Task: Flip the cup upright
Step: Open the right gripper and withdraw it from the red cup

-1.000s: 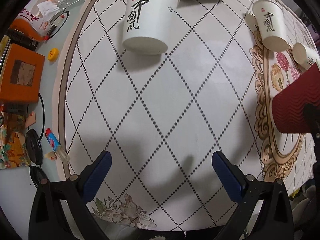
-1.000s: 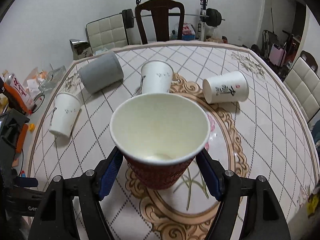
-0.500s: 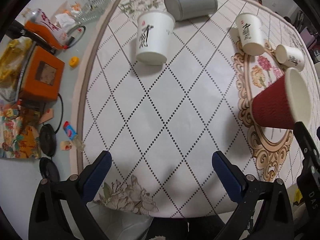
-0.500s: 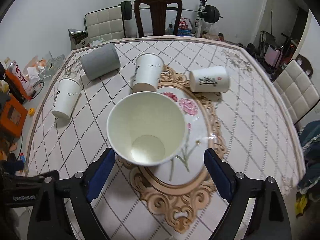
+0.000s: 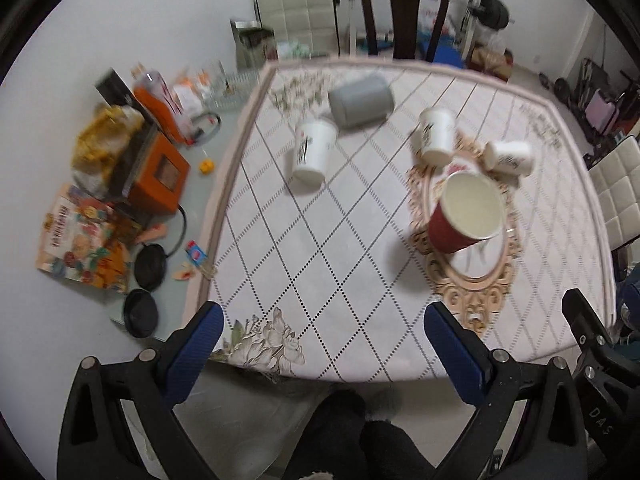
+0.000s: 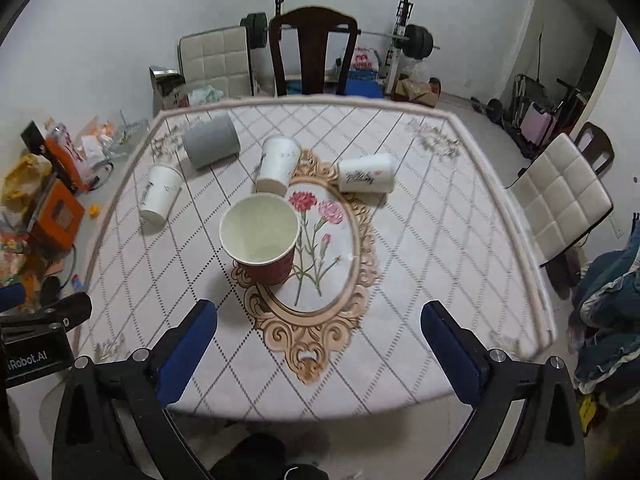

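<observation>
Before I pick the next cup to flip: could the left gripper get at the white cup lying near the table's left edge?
Probably yes. The left gripper is open and empty, and bare tablecloth lies between it and that white cup; the red cup stands off to the right.

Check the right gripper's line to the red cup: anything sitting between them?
Nothing visible. The red cup stands upright, mouth up, on the tablecloth. The right gripper is open, pulled back near the table's front edge, with only bare cloth between. The white cups and the grey cup sit beyond the red one.
</observation>
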